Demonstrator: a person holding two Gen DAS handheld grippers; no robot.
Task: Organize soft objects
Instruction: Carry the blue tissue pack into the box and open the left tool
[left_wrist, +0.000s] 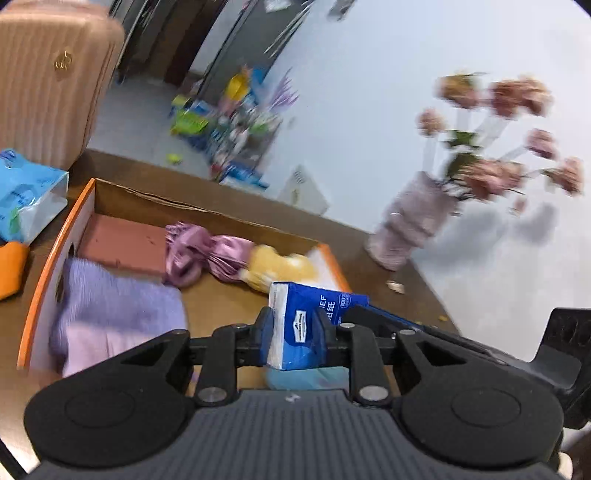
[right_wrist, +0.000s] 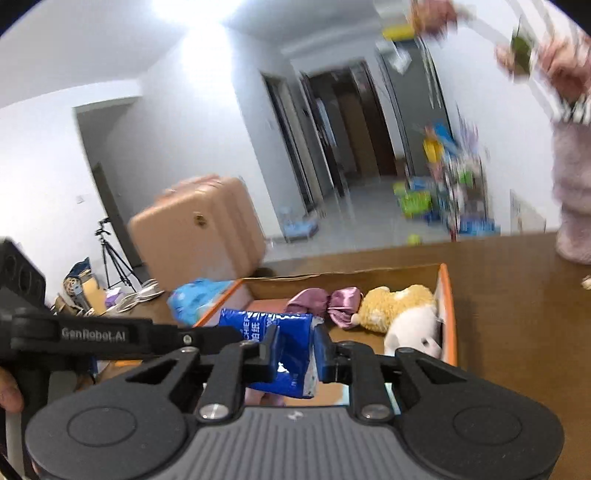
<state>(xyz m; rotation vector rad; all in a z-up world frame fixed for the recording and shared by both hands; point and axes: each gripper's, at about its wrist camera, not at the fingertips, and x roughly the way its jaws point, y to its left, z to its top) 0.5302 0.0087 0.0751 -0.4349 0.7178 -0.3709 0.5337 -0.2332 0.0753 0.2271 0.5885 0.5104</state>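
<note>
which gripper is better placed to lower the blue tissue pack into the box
Neither alone: the left hand-held gripper and right hand-held gripper each pinch one end of the blue tissue pack above the box.

Black grippers (left_wrist: 293, 334), blue-padded fingers (right_wrist: 325, 350), silver screws

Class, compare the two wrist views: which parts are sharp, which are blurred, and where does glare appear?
Left wrist view: the claw and blue tissue pack are sharp; the flowers and purple towel smear. Right wrist view: the claw is crisp, the suitcase and doorway streak, and glare whitens the ceiling.
</note>
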